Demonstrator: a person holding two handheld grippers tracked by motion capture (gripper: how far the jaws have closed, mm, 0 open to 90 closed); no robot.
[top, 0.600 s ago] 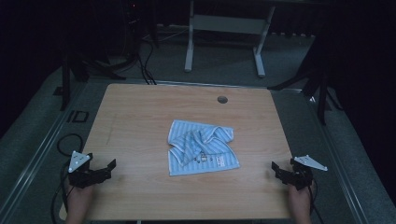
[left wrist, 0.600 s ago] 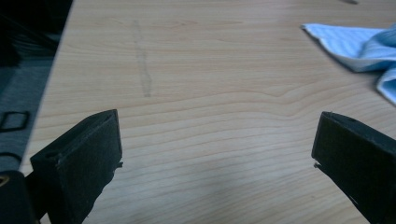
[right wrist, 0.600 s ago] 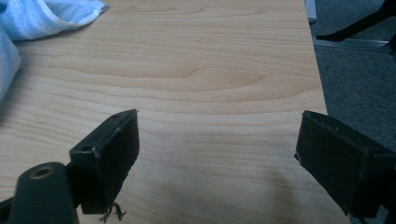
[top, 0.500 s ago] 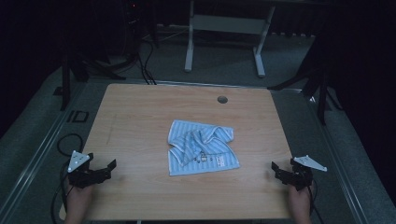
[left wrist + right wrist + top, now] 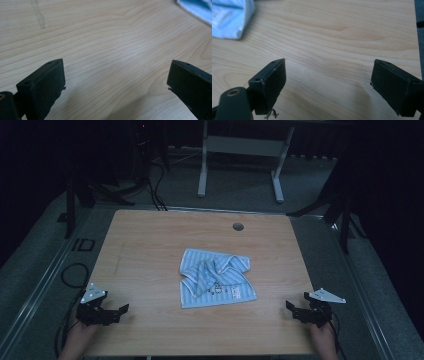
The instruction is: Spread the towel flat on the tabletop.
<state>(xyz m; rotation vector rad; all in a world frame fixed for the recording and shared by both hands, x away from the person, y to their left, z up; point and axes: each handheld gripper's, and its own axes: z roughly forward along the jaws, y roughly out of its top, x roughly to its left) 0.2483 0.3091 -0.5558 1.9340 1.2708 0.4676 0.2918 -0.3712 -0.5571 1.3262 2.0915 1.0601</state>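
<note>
A light blue striped cloth (image 5: 215, 277) lies crumpled and partly folded in the middle of the wooden table (image 5: 150, 245). My left gripper (image 5: 120, 309) rests at the table's near left corner, jaws wide apart over bare wood, nothing between them. A corner of the cloth (image 5: 197, 10) shows at the top right of the left gripper view. My right gripper (image 5: 292, 306) sits at the near right corner, also open and empty. In the right gripper view the cloth (image 5: 229, 17) lies at the top left, well ahead of the jaws.
A round grommet hole (image 5: 238, 226) sits near the table's far edge. Beyond the table stands a white metal frame (image 5: 240, 155) on a dark floor, with black cables (image 5: 150, 180) at the far left. The table's right edge (image 5: 415, 37) runs close beside my right gripper.
</note>
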